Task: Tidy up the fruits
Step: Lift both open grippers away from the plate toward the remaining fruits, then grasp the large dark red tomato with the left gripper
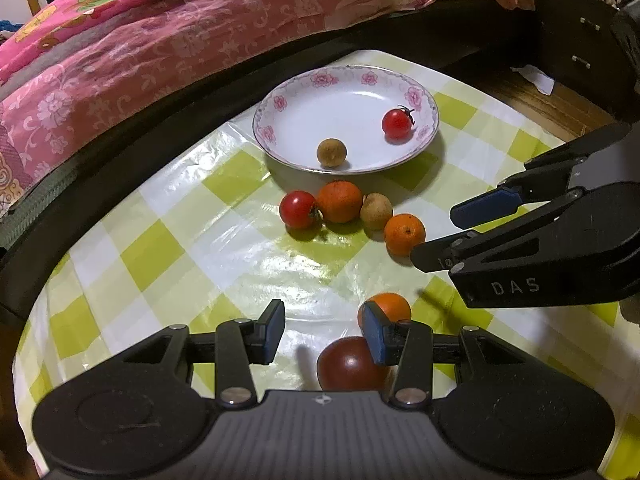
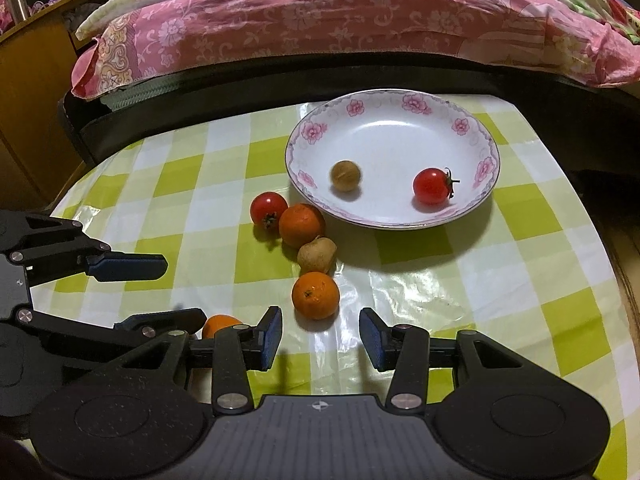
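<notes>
A white floral plate [image 1: 280,104] [image 2: 400,100] holds a red cherry tomato [image 1: 396,123] [image 2: 431,186] and a brown longan [image 1: 331,152] [image 2: 345,176]. In front of it lie a tomato [image 1: 298,209] [image 2: 269,208], an orange [image 1: 340,201] [image 2: 301,225], a brown fruit [image 1: 376,211] [image 2: 317,255] and a second orange [image 1: 404,235] [image 2: 315,295]. My left gripper [image 1: 324,334] [image 2: 160,292] is open above a dark red tomato [image 1: 350,364] and a small orange [image 1: 390,308] [image 2: 220,325]. My right gripper [image 2: 320,336] [image 1: 440,234] is open and empty, just short of the second orange.
The table carries a green-and-white checked plastic cloth [image 1: 200,240] [image 2: 520,280]. A bed with pink floral bedding [image 1: 140,48] [image 2: 320,20] runs along the far edge. A wooden cabinet [image 2: 32,88] stands at the left; dark furniture [image 1: 580,40] at the right.
</notes>
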A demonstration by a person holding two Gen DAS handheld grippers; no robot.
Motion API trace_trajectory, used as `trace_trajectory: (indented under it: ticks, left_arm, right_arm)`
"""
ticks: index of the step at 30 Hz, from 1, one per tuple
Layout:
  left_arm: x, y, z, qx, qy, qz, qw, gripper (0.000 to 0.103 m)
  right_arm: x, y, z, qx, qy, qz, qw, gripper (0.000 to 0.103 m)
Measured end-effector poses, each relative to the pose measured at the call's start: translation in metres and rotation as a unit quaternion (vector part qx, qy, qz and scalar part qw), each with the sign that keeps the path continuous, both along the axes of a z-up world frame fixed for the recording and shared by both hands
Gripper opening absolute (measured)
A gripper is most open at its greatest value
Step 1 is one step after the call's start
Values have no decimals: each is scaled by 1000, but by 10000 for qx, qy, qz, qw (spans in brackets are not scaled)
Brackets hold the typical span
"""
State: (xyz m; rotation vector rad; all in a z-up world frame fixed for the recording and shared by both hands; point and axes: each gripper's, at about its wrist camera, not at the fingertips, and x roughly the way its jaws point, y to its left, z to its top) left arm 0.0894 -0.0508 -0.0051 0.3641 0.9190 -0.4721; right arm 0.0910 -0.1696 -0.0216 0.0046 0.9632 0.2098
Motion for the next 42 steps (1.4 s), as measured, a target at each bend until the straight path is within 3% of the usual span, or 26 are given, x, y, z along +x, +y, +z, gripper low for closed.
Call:
trace_trajectory:
  ticks: [10, 14, 35, 42]
  left_arm:
    - [-3, 4, -1, -50, 40, -63, 10000, 52]
    - [-6, 7, -1, -102, 46, -117, 9999, 58]
    - [-19, -2, -13, -330, 290, -699, 9966, 58]
    - [-28, -1, -12, -381, 295, -804, 9956, 47]
  right_arm:
    - [0, 1, -1, -9, 55, 20, 10000, 41]
    - [1, -1, -2, -9, 81, 6, 10000, 44]
    - [2, -8, -4, 184, 232, -23, 9996, 45]
    - [2, -4, -5, 217, 300, 74, 9993, 45]
